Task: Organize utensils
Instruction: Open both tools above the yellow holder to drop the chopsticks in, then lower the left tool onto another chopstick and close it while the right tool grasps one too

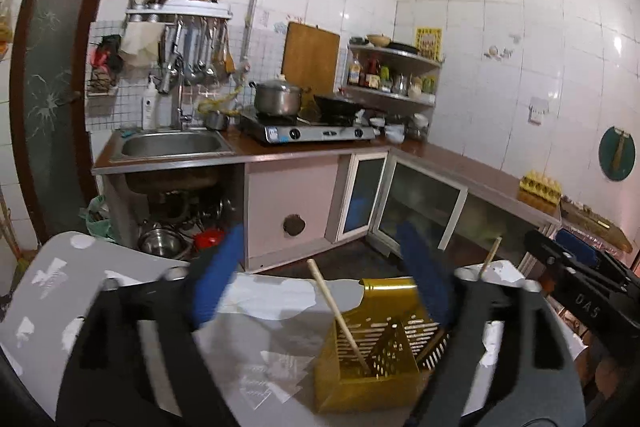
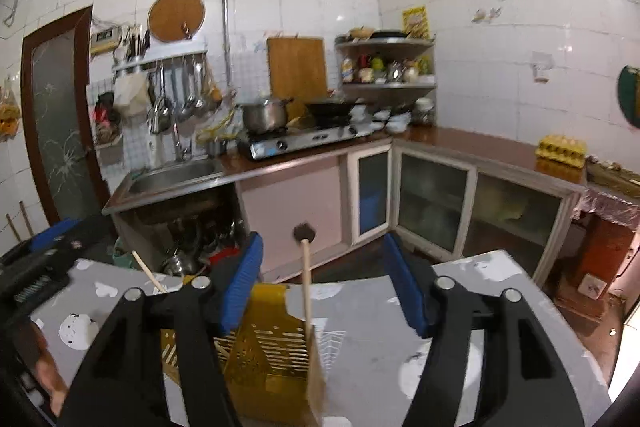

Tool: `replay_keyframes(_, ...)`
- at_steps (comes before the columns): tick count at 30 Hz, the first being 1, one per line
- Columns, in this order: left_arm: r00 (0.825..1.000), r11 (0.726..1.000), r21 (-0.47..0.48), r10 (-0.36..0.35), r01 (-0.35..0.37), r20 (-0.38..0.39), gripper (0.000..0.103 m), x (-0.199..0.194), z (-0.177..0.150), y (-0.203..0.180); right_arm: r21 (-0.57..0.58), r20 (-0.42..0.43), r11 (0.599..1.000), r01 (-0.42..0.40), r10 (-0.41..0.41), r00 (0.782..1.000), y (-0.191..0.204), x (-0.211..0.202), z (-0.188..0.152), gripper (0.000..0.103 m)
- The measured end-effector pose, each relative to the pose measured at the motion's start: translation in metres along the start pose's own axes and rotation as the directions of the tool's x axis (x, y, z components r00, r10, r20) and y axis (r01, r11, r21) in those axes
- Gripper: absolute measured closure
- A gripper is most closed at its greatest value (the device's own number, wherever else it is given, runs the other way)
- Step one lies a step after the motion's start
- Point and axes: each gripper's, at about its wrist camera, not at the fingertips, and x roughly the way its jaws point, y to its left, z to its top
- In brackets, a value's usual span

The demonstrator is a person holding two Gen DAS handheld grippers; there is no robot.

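Tiled kitchen walls are being shown behind an L-shaped counter (image 1: 312, 151), catalogued left to right.

Background: a sink (image 1: 172, 143) is being shown at far left, a stove (image 1: 308, 131) with a pot (image 1: 278, 98) mid-counter, a corner shelf (image 1: 394, 75) of bottles beyond it, and an egg tray (image 1: 540, 187) at far right.

Foreground: a grey, patch-worn table (image 1: 60, 291) is being used as the work surface.

Left gripper (image 1: 320, 291): its blue pads (image 1: 218, 279) are being held spread wide, with nothing pinched between them; it is being held above the table with the holder ahead of its right pad.

Holder (image 1: 372, 355): a yellow slotted caddy is standing on the table toward the right of the left view, between the two tools.

Chopsticks: one chopstick (image 1: 340, 315) is leaning to the left inside the holder; a second (image 1: 490, 255) is sticking up behind the right pad. In the right view one stick (image 2: 306, 291) is seen rising near upright from the holder's corner and another (image 2: 148, 273) slanting off to the left.

Right gripper (image 2: 324, 283): its pads are likewise being held apart, empty, just above the holder.

Risk, as judged: the holder looks light and is being loaded off-centre by leaning sticks, so a nudge from either pad could tip it or flick a stick onto the floor. Whether more utensils are waiting cannot be told; none are being shown on the table.
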Motion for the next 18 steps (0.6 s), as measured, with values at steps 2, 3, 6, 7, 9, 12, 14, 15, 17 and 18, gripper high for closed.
replay_keyframes(2, 0.999, 1.000, -0.001, 0.020, -0.020, 0.026, 0.004, -0.025, 0.001, 0.007, 0.005, -0.001, 1.000, 0.022, -0.022, 1.000, -0.006, -0.020, -0.001, 0.039)
replay_keyframes(3, 0.999, 1.000, -0.002, 0.027, -0.027, 0.035, 0.005, -0.035, 0.001, 0.010, 0.010, -0.003, 1.000, 0.028, -0.028, 1.000, -0.009, -0.028, -0.002, 0.036)
replay_keyframes(6, 0.999, 0.999, 0.009, 0.045, -0.045, 0.024, 0.005, -0.062, -0.008, 0.018, 0.021, -0.019, 0.999, 0.044, -0.044, 0.999, -0.016, -0.052, -0.015, 0.031)
replay_keyframes(7, 0.998, 0.998, 0.018, 0.057, -0.057, 0.017, 0.005, -0.070, -0.013, 0.021, 0.020, -0.030, 0.999, 0.047, -0.046, 0.998, -0.017, -0.058, -0.021, 0.031)
replay_keyframes(9, 0.996, 0.995, 0.037, 0.089, -0.090, 0.014, 0.005, -0.083, -0.024, 0.026, 0.018, -0.056, 0.998, 0.057, -0.056, 0.997, -0.017, -0.069, -0.036, 0.031)
replay_keyframes(12, 0.992, 0.990, 0.066, 0.125, -0.125, 0.008, 0.005, -0.097, -0.043, 0.033, 0.009, -0.095, 0.998, 0.069, -0.068, 0.993, -0.016, -0.079, -0.060, 0.030)
replay_keyframes(14, 0.989, 0.986, 0.084, 0.147, -0.145, -0.012, 0.005, -0.101, -0.057, 0.038, 0.010, -0.130, 0.997, 0.076, -0.074, 0.989, -0.017, -0.084, -0.079, 0.030)
replay_keyframes(15, 0.989, 0.986, 0.086, 0.147, -0.145, -0.024, 0.005, -0.102, -0.063, 0.041, 0.013, -0.142, 0.997, 0.075, -0.072, 0.987, -0.017, -0.085, -0.086, 0.030)
replay_keyframes(17, 0.988, 0.986, 0.096, 0.143, -0.138, -0.049, 0.005, -0.103, -0.076, 0.044, 0.016, -0.176, 0.997, 0.077, -0.073, 0.982, -0.017, -0.087, -0.104, 0.030)
replay_keyframes(18, 0.987, 0.985, 0.106, 0.144, -0.137, -0.066, 0.005, -0.103, -0.083, 0.046, 0.016, -0.188, 0.997, 0.081, -0.076, 0.979, -0.017, -0.086, -0.110, 0.030)
